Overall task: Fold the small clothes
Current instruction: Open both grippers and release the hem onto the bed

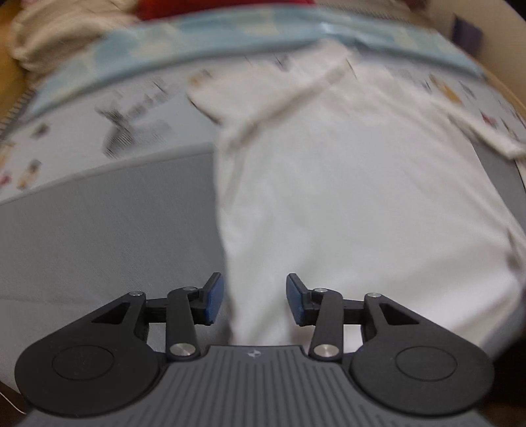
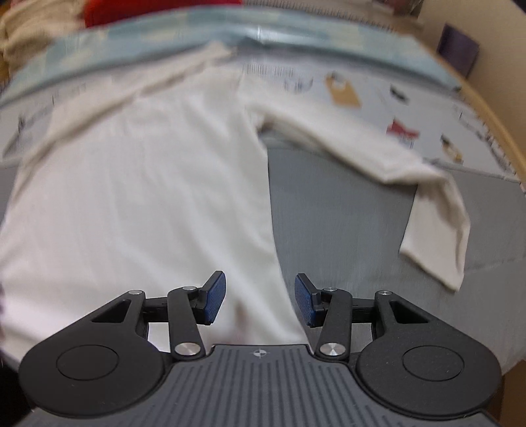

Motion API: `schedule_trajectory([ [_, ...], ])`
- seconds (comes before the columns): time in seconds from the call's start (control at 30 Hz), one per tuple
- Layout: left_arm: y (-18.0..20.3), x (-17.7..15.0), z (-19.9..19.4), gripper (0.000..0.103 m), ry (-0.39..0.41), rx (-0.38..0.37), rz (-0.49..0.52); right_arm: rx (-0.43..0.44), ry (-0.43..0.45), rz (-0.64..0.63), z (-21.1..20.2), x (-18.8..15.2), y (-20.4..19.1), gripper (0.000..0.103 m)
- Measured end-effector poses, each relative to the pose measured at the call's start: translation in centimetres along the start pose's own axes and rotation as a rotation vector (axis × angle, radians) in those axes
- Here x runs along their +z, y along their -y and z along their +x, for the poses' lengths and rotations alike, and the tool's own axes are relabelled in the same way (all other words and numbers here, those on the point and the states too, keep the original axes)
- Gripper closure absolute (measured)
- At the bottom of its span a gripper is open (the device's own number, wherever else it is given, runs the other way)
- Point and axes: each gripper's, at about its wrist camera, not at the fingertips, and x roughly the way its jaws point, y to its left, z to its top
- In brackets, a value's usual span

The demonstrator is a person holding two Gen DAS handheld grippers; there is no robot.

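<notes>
A small white long-sleeved shirt [image 1: 345,197] lies flat on a grey mat [image 1: 108,223]. In the left wrist view its left side edge runs between the fingers of my left gripper [image 1: 254,299], which is open just above the hem. In the right wrist view the shirt [image 2: 141,197] fills the left half, and one sleeve [image 2: 411,177] stretches right and bends down. My right gripper [image 2: 259,299] is open over the shirt's right bottom corner. Both views are blurred by motion.
A printed sheet with small pictures [image 2: 378,98] and a light blue band [image 1: 230,36] lie beyond the mat. Beige cloth [image 1: 49,33] and something red [image 1: 210,8] sit at the far left. A curved wooden edge [image 2: 493,115] bounds the right side.
</notes>
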Motion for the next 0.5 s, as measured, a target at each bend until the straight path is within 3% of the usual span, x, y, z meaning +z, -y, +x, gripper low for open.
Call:
schedule_trajectory([
  [0.17,0.0,1.8,-1.6,0.04,0.125,0.034,-0.077,-0.045,0.133,-0.074,-2.5,2.2,-1.5,0.055],
  [0.33,2.1,3.3,-2.4,0.031,0.236,0.143,-0.036,0.009,0.323,-0.05,-5.8,5.7,-3.4,0.056],
  [0.5,3.1,4.4,-2.2,0.027,0.25,0.165,-0.082,0.052,0.451,0.011,-7.3,10.0,-5.6,0.054],
])
